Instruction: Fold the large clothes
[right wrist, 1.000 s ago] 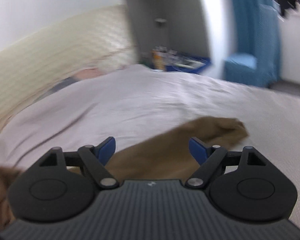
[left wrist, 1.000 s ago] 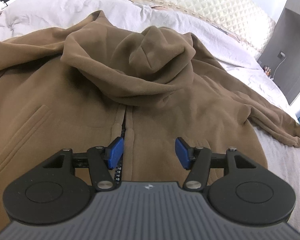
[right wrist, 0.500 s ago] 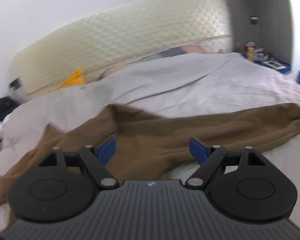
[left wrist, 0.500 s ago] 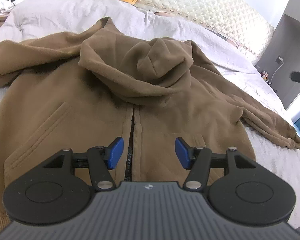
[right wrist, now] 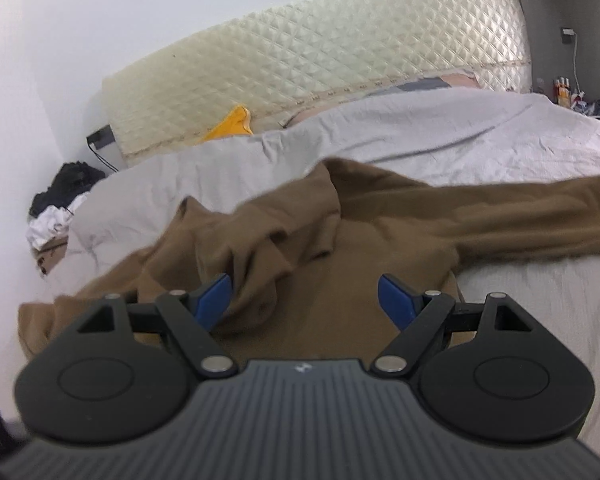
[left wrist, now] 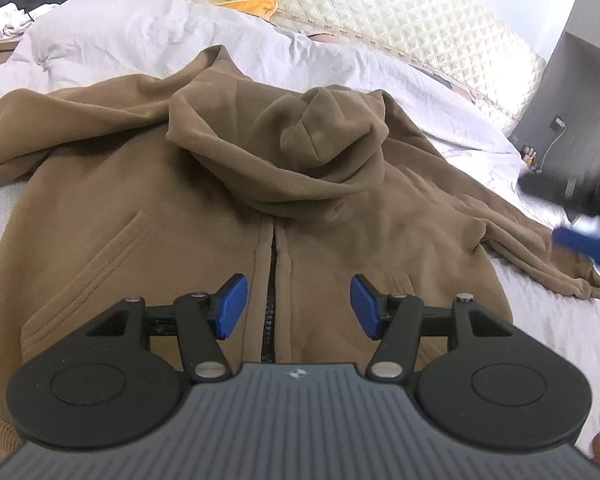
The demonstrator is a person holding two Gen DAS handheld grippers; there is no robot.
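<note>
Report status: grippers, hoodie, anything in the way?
Left gripper open, empty, above the zipper. Right gripper open, empty. Brown hoodie front-up, unfolded, hood flopped over the chest.

Left tongs [left wrist: 296, 306] and right tongs [right wrist: 304, 302] are each showing 2 blue pads on black linkage arms, silver pivot screws, 2 round black discs, and a ribbed grey housing bearing a small emblem.

One brown hooded jacket [left wrist: 260, 184]; one grey duvet [left wrist: 148, 36]; one quilted headboard [left wrist: 400, 12]; one yellow cloth [left wrist: 256, 2]; one pile of dark and white clothes [right wrist: 60, 200]; two grippers: left gripper [left wrist: 296, 306], right gripper [right wrist: 306, 300].
</note>
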